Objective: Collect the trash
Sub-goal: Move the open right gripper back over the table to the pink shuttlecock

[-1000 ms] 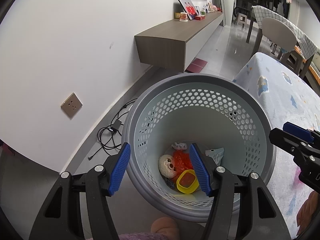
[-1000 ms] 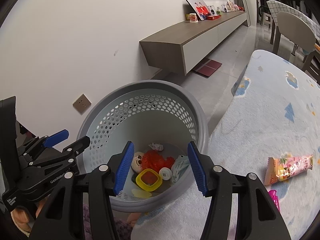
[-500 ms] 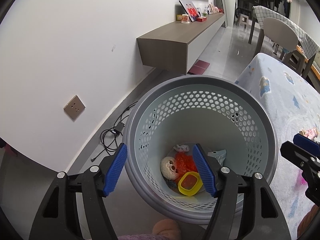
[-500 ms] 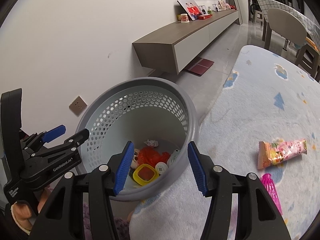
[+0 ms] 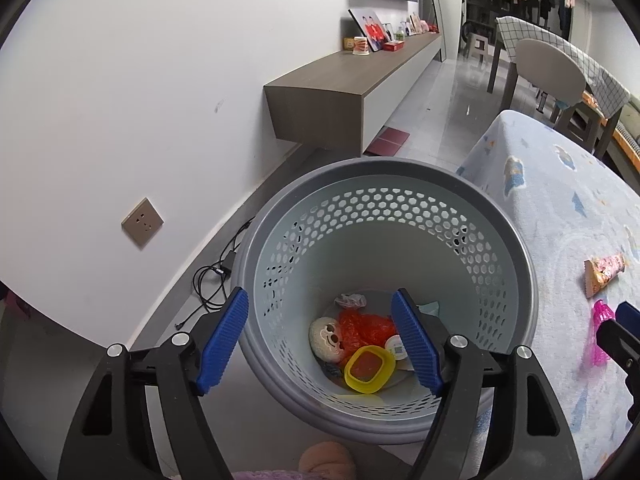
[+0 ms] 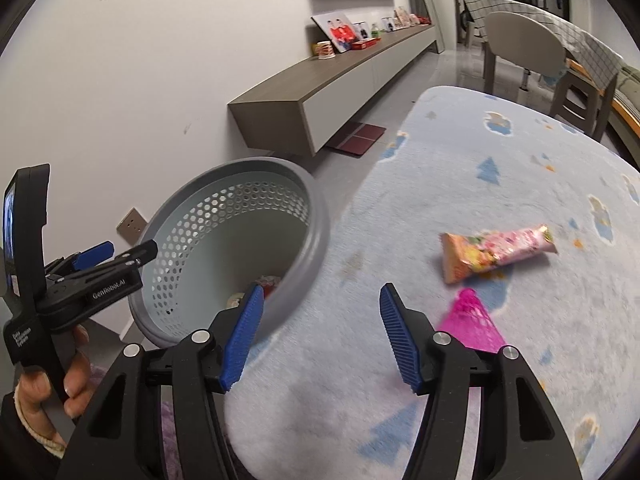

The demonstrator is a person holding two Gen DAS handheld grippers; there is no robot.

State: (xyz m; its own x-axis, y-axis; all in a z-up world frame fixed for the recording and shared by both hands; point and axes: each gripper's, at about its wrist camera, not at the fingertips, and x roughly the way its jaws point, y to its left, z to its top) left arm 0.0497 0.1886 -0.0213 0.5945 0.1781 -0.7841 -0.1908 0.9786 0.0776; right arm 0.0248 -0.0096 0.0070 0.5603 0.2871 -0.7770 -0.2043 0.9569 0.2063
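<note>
A grey perforated basket [image 5: 516, 248] [image 6: 316, 216] stands on the floor at the edge of a pale blue rug [image 6: 460, 184]. Inside lie a yellow cup [image 5: 370, 368], orange plastic [image 5: 362, 326], a round white toy face [image 5: 328, 338] and crumpled paper [image 5: 351, 300]. My left gripper [image 5: 320, 342] hangs over the basket's near rim, its jaws opening with nothing held. My right gripper [image 6: 320, 336] is over the rug beside the basket, jaws opening and empty. On the rug lie a pink snack wrapper [image 6: 496, 250] [image 5: 604, 272] and a bright pink plastic piece [image 6: 472, 318] [image 5: 600, 332].
A white wall with a socket [image 5: 142, 222] runs along the left. A black cable [image 5: 216, 276] lies on the floor. A floating wooden cabinet [image 5: 344, 88] carries photos and small items. Chairs and a table [image 6: 532, 48] stand at the back right. A hand [image 6: 48, 392] holds the left gripper.
My right gripper swung right, from over the basket to over the rug, bringing the wrapper and pink piece closer. Both pairs of jaws have widened. The left gripper stayed over the basket.
</note>
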